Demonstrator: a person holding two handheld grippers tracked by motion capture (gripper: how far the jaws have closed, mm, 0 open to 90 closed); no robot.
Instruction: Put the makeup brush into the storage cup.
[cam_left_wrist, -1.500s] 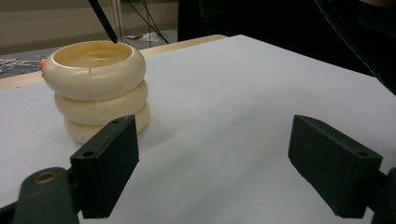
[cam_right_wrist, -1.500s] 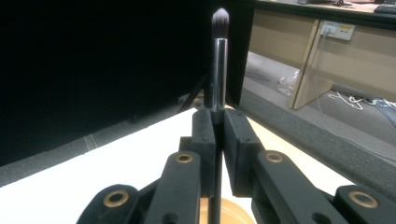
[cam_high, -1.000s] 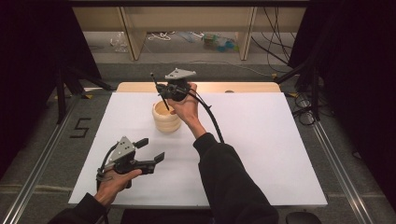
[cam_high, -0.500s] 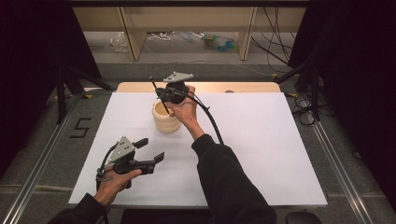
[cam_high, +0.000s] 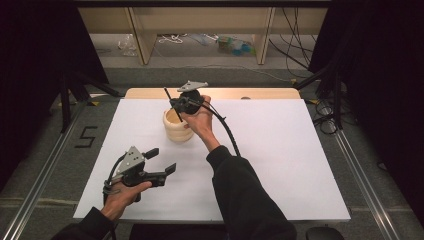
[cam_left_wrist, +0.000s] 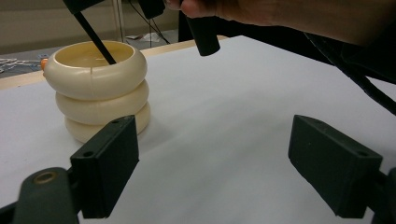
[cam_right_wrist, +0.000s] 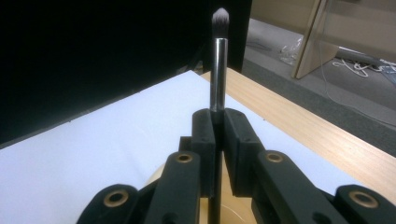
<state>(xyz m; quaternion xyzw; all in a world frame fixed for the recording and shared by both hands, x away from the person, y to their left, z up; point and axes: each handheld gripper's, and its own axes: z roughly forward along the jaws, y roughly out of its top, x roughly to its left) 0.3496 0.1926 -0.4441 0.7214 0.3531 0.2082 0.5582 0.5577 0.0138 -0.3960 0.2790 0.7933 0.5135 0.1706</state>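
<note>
Clamped tight, the jaws of the right gripper (cam_right_wrist: 217, 128) pinch the handle of a makeup brush (cam_right_wrist: 218, 70), whose silver ferrule and pale bristle tip stand up beyond the jaw ends in the right gripper view. That view also shows a sliver of cream rim under the jaws. From the high view, the right gripper (cam_high: 176, 104) hangs over a cream ribbed holder (cam_high: 178, 128) at the far middle of the white table (cam_high: 280, 150), and the brush (cam_high: 170, 101) reads as a thin dark stick, slanted, its lower end inside the holder's mouth.

The left gripper (cam_left_wrist: 212, 165) has its jaws spread wide with nothing between them. Its own view shows the holder (cam_left_wrist: 98, 88) as three stacked rings, with the dark handle (cam_left_wrist: 95, 38) dipping into the opening and the right hand (cam_left_wrist: 280, 14) above. In the high view the left gripper (cam_high: 161, 161) sits near the table's front left, well apart from the holder, held by the left hand (cam_high: 125, 192).
</note>
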